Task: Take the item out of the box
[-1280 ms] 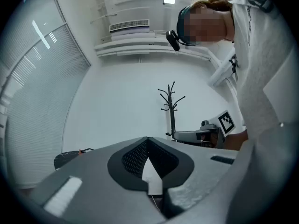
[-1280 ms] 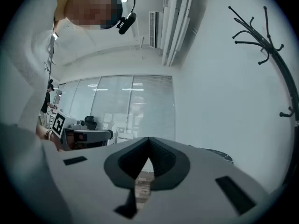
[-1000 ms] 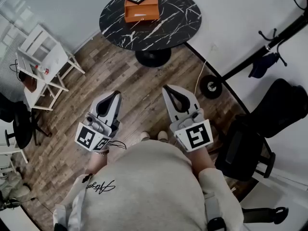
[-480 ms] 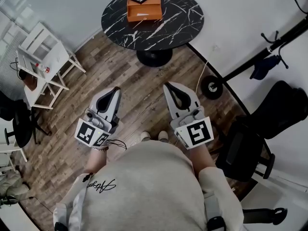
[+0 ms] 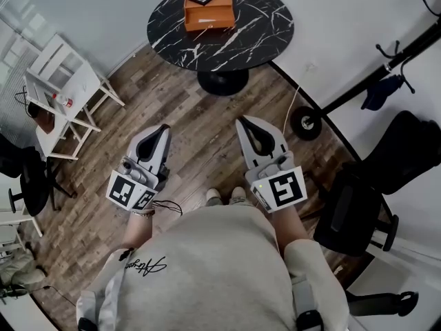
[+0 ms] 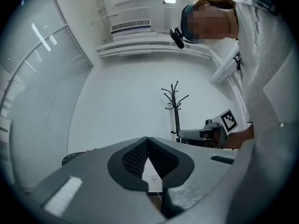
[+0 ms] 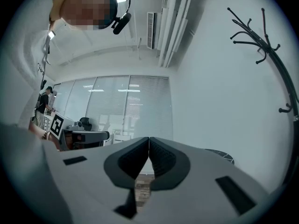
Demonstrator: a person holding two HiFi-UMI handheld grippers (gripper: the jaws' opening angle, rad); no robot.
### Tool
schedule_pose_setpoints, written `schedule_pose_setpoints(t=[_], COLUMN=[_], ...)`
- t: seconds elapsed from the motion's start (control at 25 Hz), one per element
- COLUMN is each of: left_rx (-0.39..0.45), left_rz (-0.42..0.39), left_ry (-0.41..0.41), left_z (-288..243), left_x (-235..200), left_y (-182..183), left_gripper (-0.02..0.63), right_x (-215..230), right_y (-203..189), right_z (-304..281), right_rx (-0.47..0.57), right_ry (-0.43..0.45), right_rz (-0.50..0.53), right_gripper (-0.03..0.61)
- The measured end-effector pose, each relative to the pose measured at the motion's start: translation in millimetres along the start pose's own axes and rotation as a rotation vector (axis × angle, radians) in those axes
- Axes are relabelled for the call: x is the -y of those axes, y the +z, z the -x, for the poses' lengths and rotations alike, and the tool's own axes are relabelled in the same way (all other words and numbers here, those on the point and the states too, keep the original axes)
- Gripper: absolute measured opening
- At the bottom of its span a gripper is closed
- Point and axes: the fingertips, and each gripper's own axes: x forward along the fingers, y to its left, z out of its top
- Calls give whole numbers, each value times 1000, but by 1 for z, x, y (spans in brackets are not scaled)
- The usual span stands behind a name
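Box (image 5: 209,12), orange, lid on, sits on black marbled bench (image 5: 248,36); left tongs (image 5: 162,127) and right tongs (image 5: 246,121) both closed tip to tip, empty, well apart from it.

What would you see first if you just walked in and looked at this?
The bright orange box jumps out, sitting on the round black marble table at the top of the head view. Nearer the person, the left gripper and right gripper are held side by side over the wooden floor, both shut and empty.
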Motion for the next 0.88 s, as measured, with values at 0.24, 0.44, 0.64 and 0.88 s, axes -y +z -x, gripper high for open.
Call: schedule_pose_setpoints(t=[0.24, 0.44, 0.64, 0.88], left_rx=[-1, -3, -6, 1], left_rz=[-5, 2, 10, 8], left_ry=[-20, -46, -59, -52], left_z=[13, 17, 14, 8], left_x=[-5, -2, -3, -3], left_y=[0, -1, -4, -6], left_gripper=[3, 3, 3, 3], right_x=[-9, -13, -14, -8], right_y=[-2, -2, -3, -9], right_z=[4, 11, 11, 7], right_rx=[6, 1, -6, -1], right_ry=[-41, -67, -75, -67], right_rz=[-4, 2, 2, -13], right_gripper=[11, 11, 11, 11])
